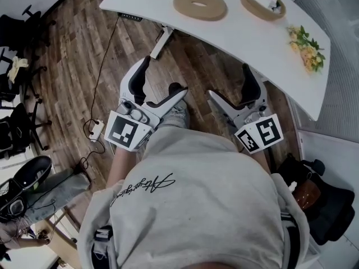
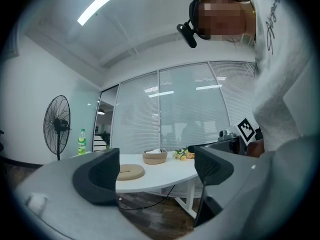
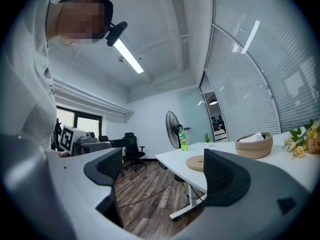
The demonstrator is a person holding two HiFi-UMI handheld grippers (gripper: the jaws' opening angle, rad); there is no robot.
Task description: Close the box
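Note:
A round woven box (image 1: pixel 262 2) with something white inside stands on the white table (image 1: pixel 247 38), far from me. Its flat ring-shaped lid (image 1: pixel 199 5) lies on the table to the box's left, apart from it. My left gripper (image 1: pixel 164 78) and right gripper (image 1: pixel 230 84) are held level in front of my chest, short of the table's near edge, both open and empty. In the left gripper view the lid (image 2: pixel 131 172) and box (image 2: pixel 154 156) show between the jaws of the open gripper (image 2: pixel 155 169). The right gripper (image 3: pixel 162 171) view has the lid (image 3: pixel 197 162) and box (image 3: pixel 254 145) on its right.
Yellow flowers (image 1: pixel 305 46) lie on the table's right end. A cable and power strip (image 1: pixel 97 129) lie on the wood floor at left, near office chairs (image 1: pixel 17 128). A black bag (image 1: pixel 314 198) sits at right. A standing fan (image 3: pixel 173 129) and a green bottle (image 3: pixel 183 140) are beyond the table.

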